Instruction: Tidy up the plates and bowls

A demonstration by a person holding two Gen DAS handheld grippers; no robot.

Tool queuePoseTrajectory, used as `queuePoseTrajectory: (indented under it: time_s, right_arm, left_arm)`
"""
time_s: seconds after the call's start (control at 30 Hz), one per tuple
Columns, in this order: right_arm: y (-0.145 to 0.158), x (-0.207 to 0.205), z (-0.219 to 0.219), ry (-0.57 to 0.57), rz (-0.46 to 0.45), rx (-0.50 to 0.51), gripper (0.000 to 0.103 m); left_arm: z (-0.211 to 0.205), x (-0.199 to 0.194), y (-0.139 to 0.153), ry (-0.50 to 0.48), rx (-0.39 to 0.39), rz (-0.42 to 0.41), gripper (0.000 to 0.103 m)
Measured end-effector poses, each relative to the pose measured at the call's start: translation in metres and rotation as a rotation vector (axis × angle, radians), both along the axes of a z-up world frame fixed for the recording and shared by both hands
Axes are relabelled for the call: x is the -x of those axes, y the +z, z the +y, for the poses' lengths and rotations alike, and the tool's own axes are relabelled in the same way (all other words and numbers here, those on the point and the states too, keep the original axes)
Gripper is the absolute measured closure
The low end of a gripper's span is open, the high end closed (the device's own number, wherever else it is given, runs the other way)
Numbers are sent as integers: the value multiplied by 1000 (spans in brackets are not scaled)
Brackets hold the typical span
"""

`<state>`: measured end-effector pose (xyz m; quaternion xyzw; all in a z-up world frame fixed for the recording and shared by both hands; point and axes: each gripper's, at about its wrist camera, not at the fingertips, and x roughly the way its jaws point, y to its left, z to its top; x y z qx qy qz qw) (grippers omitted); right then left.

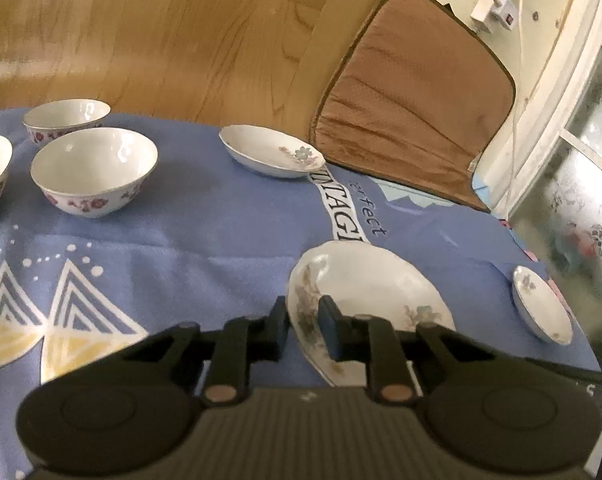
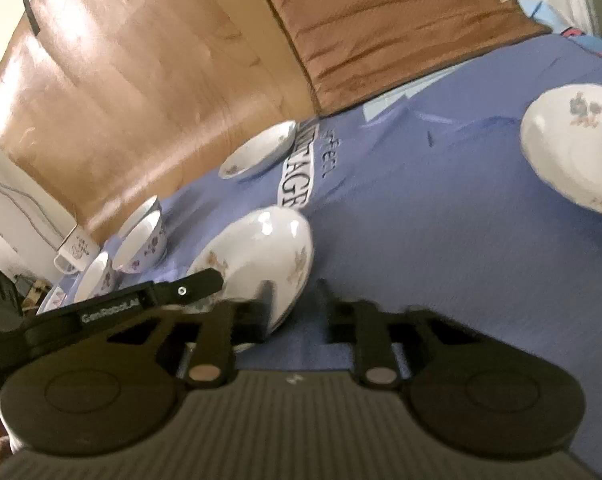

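My left gripper [image 1: 304, 322] is shut on the rim of a white floral plate [image 1: 365, 292] and holds it tilted over the blue cloth [image 1: 205, 232]. That plate also shows in the right wrist view [image 2: 261, 256], with the left gripper's finger across it. My right gripper [image 2: 295, 308] is open and empty beside that plate. A second plate [image 1: 271, 150] lies at the cloth's far edge, and a third plate [image 1: 541, 306] lies at the right; it also shows in the right wrist view [image 2: 577, 148]. Three floral bowls [image 1: 95, 170] stand at the left.
A brown cushion [image 1: 413, 92] lies on the wooden floor [image 1: 161, 32] beyond the cloth. A power strip with cable [image 1: 497, 4] sits by the white wall at the far right. A white mug [image 2: 75, 252] stands past the bowls.
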<state>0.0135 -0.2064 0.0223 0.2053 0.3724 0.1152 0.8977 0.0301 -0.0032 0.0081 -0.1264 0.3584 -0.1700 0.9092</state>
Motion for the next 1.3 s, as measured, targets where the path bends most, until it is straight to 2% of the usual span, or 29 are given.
queuePoseTrajectory:
  time_s: [0.1, 0.23, 0.37, 0.63, 0.97, 1.3]
  right_arm:
    - [5, 10, -1, 12, -22, 42, 87]
    - [7, 31, -14, -14, -58, 89, 87]
    - [9, 57, -38, -90, -78, 85, 87]
    - [22, 98, -69, -231, -139, 136, 87]
    - [28, 107, -91, -306, -197, 162, 87]
    - [32, 93, -119, -371, -219, 183, 87]
  left_arm:
    - [-3, 7, 3, -29, 25, 16, 87]
    - [-21, 19, 11, -111, 23, -10, 87]
    - [-52, 31, 19, -205, 0, -39, 87]
    - [-102, 40, 14, -338, -21, -9, 85]
    - [-135, 39, 27, -372, -34, -45, 85]
    - [-179, 14, 31, -391, -62, -53, 85]
